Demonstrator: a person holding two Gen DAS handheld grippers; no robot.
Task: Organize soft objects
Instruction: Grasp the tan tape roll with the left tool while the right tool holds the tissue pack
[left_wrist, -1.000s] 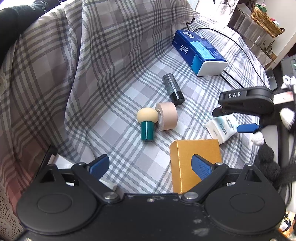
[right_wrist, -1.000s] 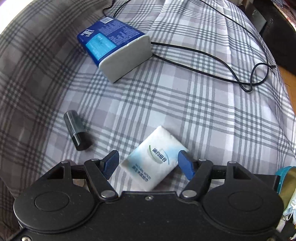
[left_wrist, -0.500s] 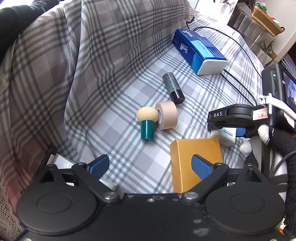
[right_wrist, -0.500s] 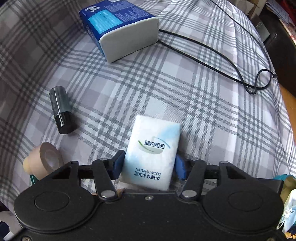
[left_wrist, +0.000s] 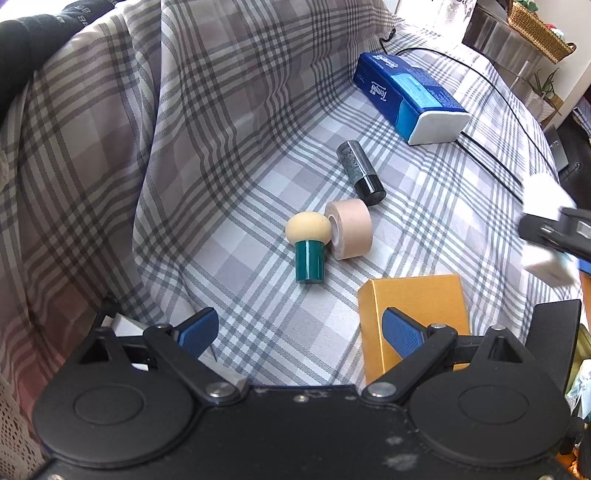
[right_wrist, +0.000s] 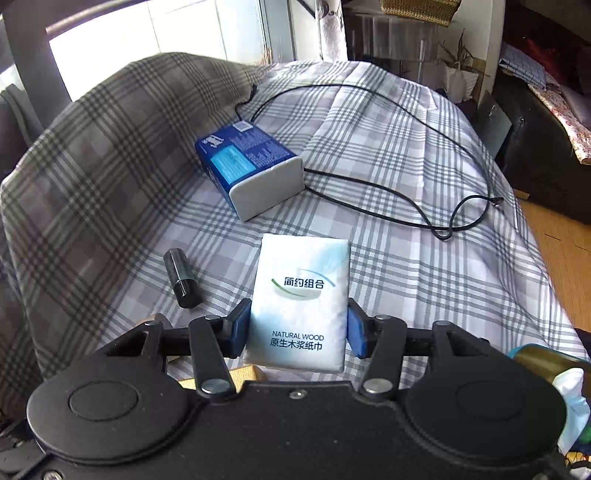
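Observation:
A small white tissue pack (right_wrist: 301, 295) is lifted above the plaid cloth, and my right gripper (right_wrist: 297, 330) is shut on its lower half, jaws still closing against its sides. In the left wrist view the same pack (left_wrist: 545, 197) shows blurred at the right edge. My left gripper (left_wrist: 299, 332) hangs open over the cloth with nothing between its fingers; its right finger overlaps a yellow box (left_wrist: 417, 299). Ahead of it lie a cream-headed sponge on a green base (left_wrist: 308, 240), a beige tape roll (left_wrist: 351, 232) and a big blue tissue pack (left_wrist: 406, 96).
A black tube (right_wrist: 181, 277) lies left of the lifted pack. A black cable (right_wrist: 424, 218) loops over the cloth behind and to the right. The cloth rises into a fold on the left. Dark furniture and a wooden floor (right_wrist: 561, 251) lie past the right edge.
My right gripper closed on the small tissue pack, then lifted it off the cloth and tipped upward. The left gripper stayed where it was.

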